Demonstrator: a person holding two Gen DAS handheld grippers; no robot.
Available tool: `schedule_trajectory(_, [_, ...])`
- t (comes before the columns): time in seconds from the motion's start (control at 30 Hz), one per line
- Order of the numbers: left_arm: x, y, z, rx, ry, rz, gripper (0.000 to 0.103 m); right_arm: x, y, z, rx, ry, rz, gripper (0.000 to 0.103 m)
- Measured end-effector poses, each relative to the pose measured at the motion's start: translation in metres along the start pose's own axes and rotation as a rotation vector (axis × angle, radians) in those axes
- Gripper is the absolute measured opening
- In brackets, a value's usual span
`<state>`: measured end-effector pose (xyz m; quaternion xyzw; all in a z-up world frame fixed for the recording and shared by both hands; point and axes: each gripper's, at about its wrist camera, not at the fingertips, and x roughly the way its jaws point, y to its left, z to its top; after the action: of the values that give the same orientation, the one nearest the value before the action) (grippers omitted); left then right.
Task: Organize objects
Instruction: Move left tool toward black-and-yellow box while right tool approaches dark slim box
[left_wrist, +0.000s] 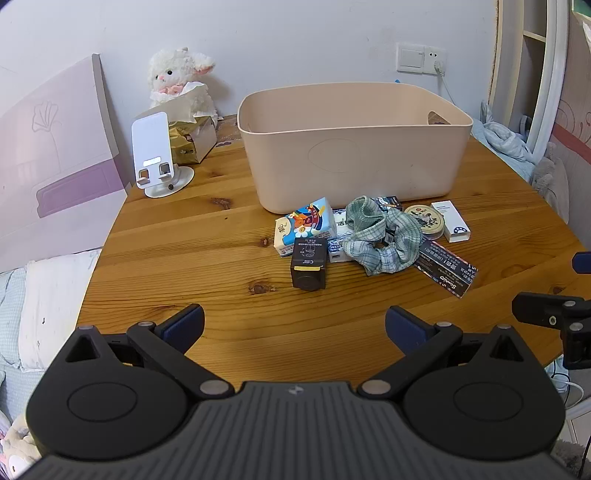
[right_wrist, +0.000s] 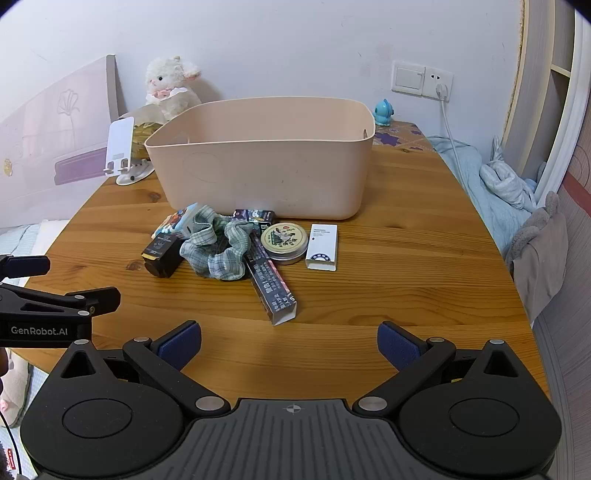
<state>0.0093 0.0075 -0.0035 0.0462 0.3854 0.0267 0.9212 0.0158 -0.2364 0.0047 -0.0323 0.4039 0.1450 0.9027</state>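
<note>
Seemingly nothing is sorted yet: the beige bin looks empty, clutter including the scrunchie lies beside it; left gripper and right gripper gape wide, holding nothing.

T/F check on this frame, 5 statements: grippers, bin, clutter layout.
1. Both grippers, left gripper and right gripper, are open and hold nothing. True.
2. The green plaid scrunchie already lies inside the beige bin. False: it lies on the wooden table in front of the bin, among the small boxes.
3. The round tin sits between the scrunchie and the white box. True.
4. The phone stand holds a phone. False: it is empty.
5. The long dark box stands upright. False: it lies flat, one end pointing toward the right gripper.
</note>
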Motion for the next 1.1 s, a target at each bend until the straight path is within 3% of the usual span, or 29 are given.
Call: schedule_trajectory(1.1, [0.014,0.006,0.005,-0.024,0.030,-0.009,0.103,0.012,0.007,0.007,-0.009,0.020,0.005,0.103])
